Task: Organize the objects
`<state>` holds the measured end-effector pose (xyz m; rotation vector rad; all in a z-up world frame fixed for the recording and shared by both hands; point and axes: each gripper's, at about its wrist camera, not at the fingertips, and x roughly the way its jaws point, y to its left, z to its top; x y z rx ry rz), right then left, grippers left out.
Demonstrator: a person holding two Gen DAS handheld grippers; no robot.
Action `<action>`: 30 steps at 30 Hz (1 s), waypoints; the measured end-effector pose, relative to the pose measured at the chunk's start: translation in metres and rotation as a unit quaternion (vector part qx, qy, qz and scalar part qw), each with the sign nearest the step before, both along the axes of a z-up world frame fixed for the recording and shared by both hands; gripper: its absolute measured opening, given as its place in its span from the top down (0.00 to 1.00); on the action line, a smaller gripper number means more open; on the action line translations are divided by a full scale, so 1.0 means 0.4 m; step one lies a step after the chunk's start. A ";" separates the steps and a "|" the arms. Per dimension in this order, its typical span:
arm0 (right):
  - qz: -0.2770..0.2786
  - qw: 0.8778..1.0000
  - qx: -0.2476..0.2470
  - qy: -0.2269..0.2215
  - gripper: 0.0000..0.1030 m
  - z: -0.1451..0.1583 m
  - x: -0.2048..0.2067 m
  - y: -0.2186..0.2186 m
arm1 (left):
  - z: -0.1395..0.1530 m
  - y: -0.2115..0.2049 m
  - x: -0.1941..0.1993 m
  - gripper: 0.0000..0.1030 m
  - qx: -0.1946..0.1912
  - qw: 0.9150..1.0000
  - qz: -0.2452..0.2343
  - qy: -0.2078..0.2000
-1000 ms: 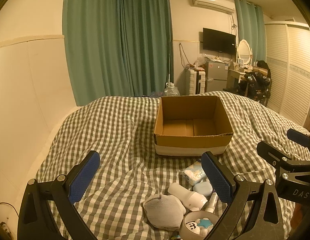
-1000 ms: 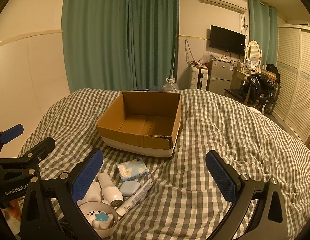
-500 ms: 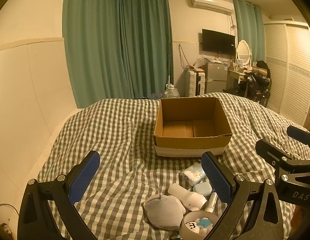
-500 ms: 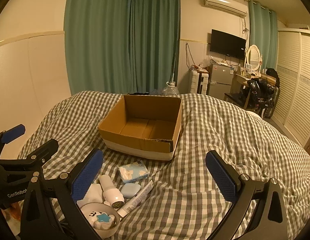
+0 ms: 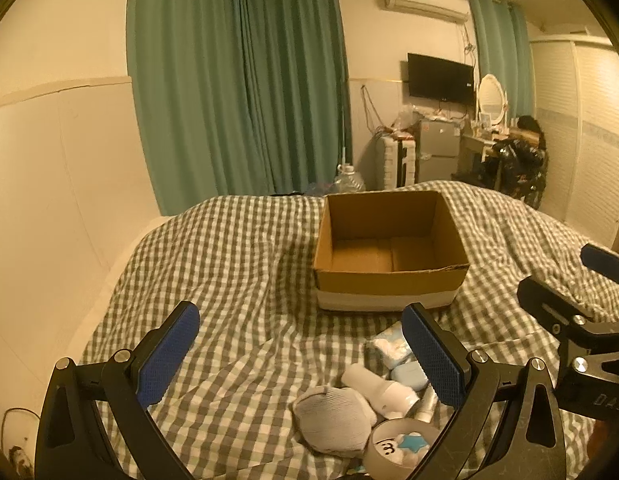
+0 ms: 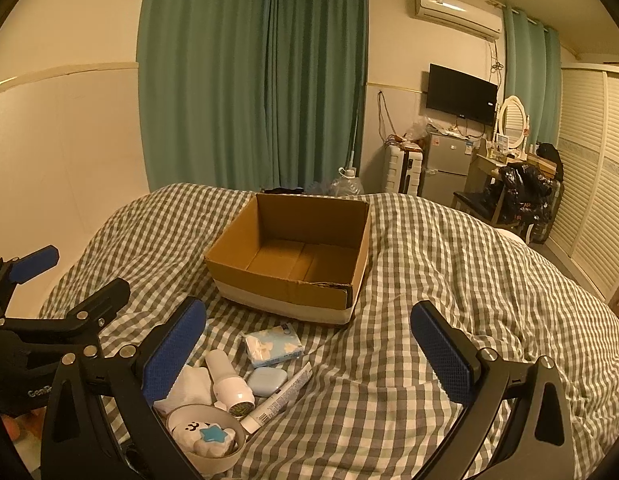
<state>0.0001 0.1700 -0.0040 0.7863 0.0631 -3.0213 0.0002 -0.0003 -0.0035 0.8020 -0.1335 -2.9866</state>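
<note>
An empty cardboard box [image 5: 389, 252] [image 6: 293, 264] stands open on the checked bed cover. In front of it lie a tissue pack [image 6: 273, 346] [image 5: 389, 346], a pale blue case [image 6: 266, 381], a white lint shaver [image 6: 229, 384] [image 5: 379, 390], a tube [image 6: 279, 398], a grey sock [image 5: 331, 420] and a white bowl with a star toy [image 6: 207, 438] [image 5: 401, 446]. My left gripper [image 5: 299, 354] is open and empty above the cover, left of the pile. My right gripper [image 6: 309, 354] is open and empty, right of the pile.
The bed cover [image 6: 449, 280] is wrinkled and slopes off on all sides. A wall panel [image 5: 69, 184] runs along the left. Green curtains [image 5: 245, 92], a small fridge [image 6: 445, 168] and a cluttered desk [image 6: 513, 184] stand beyond the bed.
Both views have tilted slightly upward, so the box and pile sit a little lower in frame. Both grippers stay open and nothing on the bed has moved.
</note>
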 end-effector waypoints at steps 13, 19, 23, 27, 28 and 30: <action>0.016 1.000 0.002 -0.012 0.03 -0.003 -0.006 -0.010 | -0.024 -0.003 -0.019 0.00 -0.001 0.999 -0.002 -0.036; 0.022 0.999 0.002 -0.048 0.03 -0.048 -0.038 -0.007 | -0.084 -0.012 -0.049 0.00 -0.002 0.996 0.000 -0.084; 0.022 0.997 -0.003 -0.072 0.03 -0.096 -0.067 0.003 | -0.126 -0.013 -0.060 0.00 0.010 0.994 -0.012 -0.107; 0.023 0.993 -0.016 -0.117 0.07 -0.161 -0.106 0.015 | -0.177 -0.004 -0.074 0.00 0.004 0.991 -0.020 -0.134; 0.023 0.992 -0.020 -0.126 0.08 -0.174 -0.113 0.018 | -0.188 -0.004 -0.078 0.00 0.004 0.990 -0.019 -0.140; 0.025 0.989 -0.025 -0.145 0.12 -0.200 -0.130 0.018 | -0.213 -0.006 -0.088 0.01 0.005 0.987 -0.017 -0.158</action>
